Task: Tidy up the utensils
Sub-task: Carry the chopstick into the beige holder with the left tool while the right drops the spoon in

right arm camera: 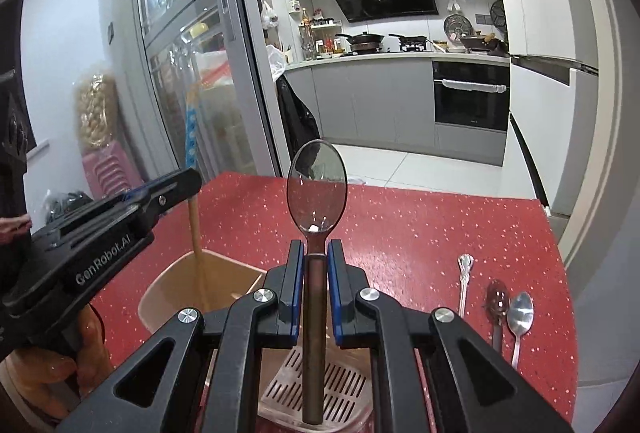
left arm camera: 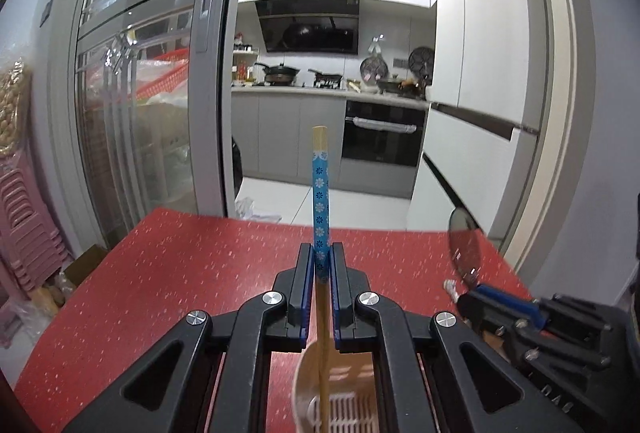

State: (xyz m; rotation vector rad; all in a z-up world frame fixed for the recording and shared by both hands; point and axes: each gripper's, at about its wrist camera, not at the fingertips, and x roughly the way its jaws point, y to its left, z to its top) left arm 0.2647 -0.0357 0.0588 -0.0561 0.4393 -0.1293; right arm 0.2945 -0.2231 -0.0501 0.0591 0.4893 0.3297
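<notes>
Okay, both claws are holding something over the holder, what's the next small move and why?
Probably lower both a little further, then open. The left claw grips the chopstick and the right claw the spoon, each upright with its lower end already inside the holder.

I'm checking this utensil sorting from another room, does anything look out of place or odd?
Nothing looks spilled or damaged. Each hand-held gripper holds one utensil upright over a slotted holder: the left a chopstick, the right a dark spoon. Three more utensils lie unsorted on the red table.
</notes>
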